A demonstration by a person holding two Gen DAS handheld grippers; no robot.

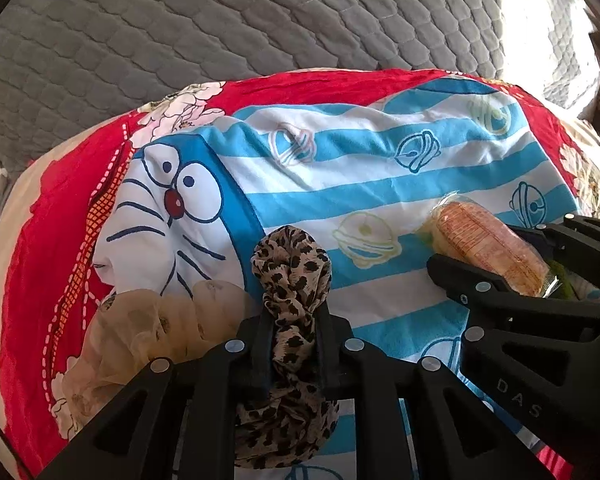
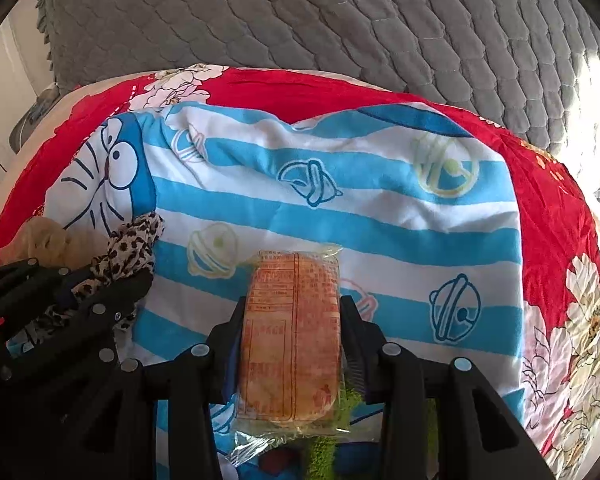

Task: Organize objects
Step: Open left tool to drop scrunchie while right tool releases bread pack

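The letters "D A S" stand in raised capitals on the black arm of the right tongs [image 1: 496, 276], seen at the lower right of the left wrist view. The clear wrapper of the packaged cake [image 2: 292, 340] carries blocks of red print in a boxed table layout, but the characters are too small and blurred to read in either view. The blue-striped cartoon cloth [image 1: 340, 168] shows a cat face and bell drawings, with no lettering that can be made out.
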